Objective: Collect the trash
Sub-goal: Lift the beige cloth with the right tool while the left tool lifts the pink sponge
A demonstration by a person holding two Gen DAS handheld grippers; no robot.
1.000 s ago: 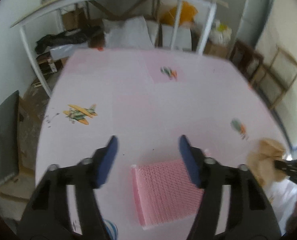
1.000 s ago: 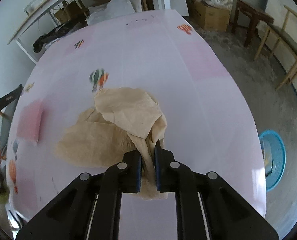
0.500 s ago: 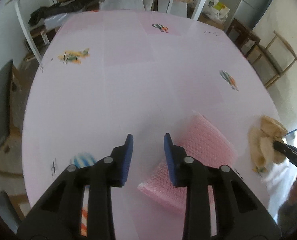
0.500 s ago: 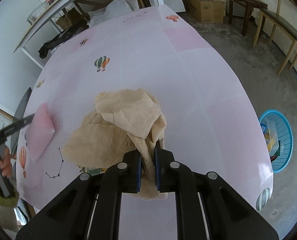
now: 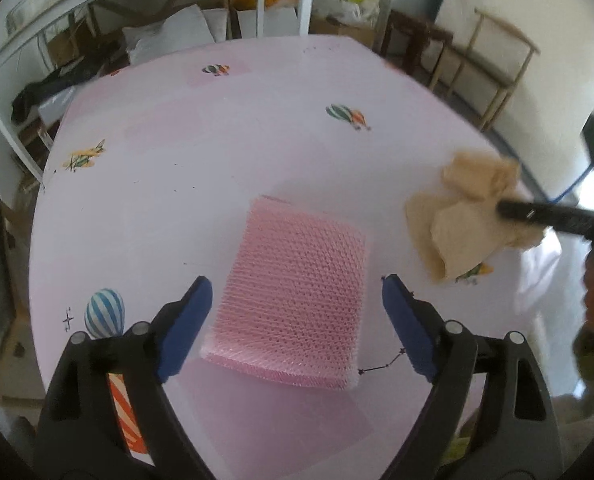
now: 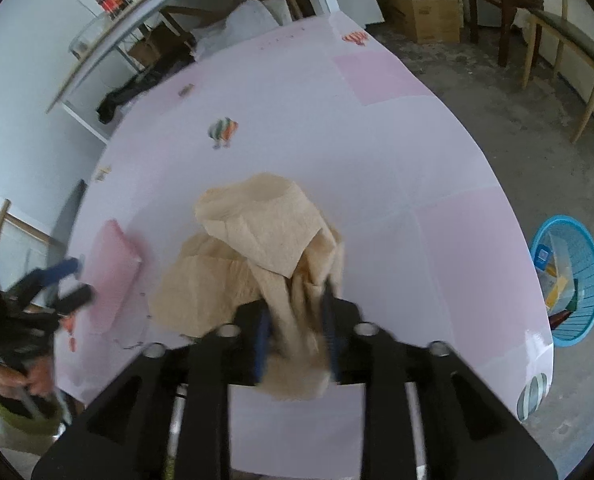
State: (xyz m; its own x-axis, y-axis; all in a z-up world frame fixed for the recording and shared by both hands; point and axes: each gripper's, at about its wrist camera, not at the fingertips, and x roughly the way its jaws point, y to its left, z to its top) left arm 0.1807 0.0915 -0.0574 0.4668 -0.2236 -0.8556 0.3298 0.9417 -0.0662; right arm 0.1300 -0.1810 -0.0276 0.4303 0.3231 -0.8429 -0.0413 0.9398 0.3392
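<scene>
On the pink table [image 6: 437, 160], 2 pieces of trash are left: a crumpled paper [image 6: 257, 248] is pinched between the fingers of the right gripper [image 6: 295, 320], and a pink foam pad [image 5: 297, 292] lies flat between the wide-spread fingers of the left gripper [image 5: 297, 316]. Beside the table a blue basket [image 6: 569, 280] already holding scraps is seen, so the task is judged partly done.

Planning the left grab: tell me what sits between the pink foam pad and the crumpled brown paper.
Only bare tablecloth lies between the pink foam pad and the crumpled brown paper, shown in the left wrist view.
</scene>
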